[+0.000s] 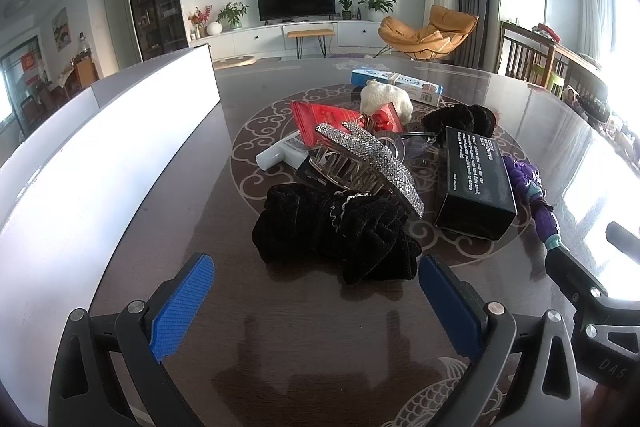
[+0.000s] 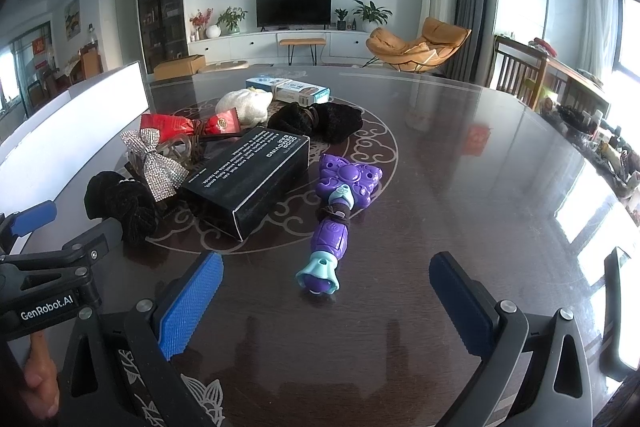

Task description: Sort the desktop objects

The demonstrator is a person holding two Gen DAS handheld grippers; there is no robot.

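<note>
On the desk (image 2: 440, 147), the purple toy wand (image 2: 332, 227) is found lengthwise straight ahead of the right gripper (image 2: 326, 291), jaws spread empty; the left gripper (image 1: 316, 287), likewise spread, faces the black scrunchie (image 1: 332, 227).

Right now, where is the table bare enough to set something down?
Bare: right of the purple toy out to the table edge, and the near strip. Crowded: the middle, around the black box, scrunchie and hair clip.
</note>
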